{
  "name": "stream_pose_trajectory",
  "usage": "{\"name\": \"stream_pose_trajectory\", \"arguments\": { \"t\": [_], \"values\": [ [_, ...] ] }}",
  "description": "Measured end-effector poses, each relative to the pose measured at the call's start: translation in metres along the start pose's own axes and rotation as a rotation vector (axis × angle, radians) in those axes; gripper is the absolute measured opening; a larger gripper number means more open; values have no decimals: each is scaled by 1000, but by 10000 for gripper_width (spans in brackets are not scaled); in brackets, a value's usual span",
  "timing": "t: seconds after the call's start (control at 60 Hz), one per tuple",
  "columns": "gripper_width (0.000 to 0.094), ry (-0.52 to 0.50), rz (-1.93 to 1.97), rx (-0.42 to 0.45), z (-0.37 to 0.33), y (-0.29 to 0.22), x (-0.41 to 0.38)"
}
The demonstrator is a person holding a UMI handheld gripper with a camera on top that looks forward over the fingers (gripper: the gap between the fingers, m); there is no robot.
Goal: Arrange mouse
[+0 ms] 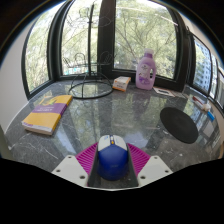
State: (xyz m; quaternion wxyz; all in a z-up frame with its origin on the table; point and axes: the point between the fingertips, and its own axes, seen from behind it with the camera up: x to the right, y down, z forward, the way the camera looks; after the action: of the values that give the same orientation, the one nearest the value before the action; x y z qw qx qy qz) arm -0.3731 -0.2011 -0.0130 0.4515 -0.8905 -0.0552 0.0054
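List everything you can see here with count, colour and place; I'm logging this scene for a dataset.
Blue and white computer mouse: one, between the gripper's fingers.
Glass-topped table: one, reflective, under everything.
Round black mouse pad: one, ahead and right of the fingers.
Yellow book: one, ahead and left, with purple items lying beyond it.
Round black wire stand: one, far side, left of centre.
Small tan box: one, far side, beside the bottle.
Translucent pink bottle: one, far side near the windows.
Gripper: one, pink pads either side of the mouse; contact unclear.
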Motion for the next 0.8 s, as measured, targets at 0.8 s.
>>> {"name": "stream_pose_trajectory", "arguments": {
  "t": [0.8],
  "values": [
    [343, 6, 138, 368, -43, -257, 203]
  ]
}}
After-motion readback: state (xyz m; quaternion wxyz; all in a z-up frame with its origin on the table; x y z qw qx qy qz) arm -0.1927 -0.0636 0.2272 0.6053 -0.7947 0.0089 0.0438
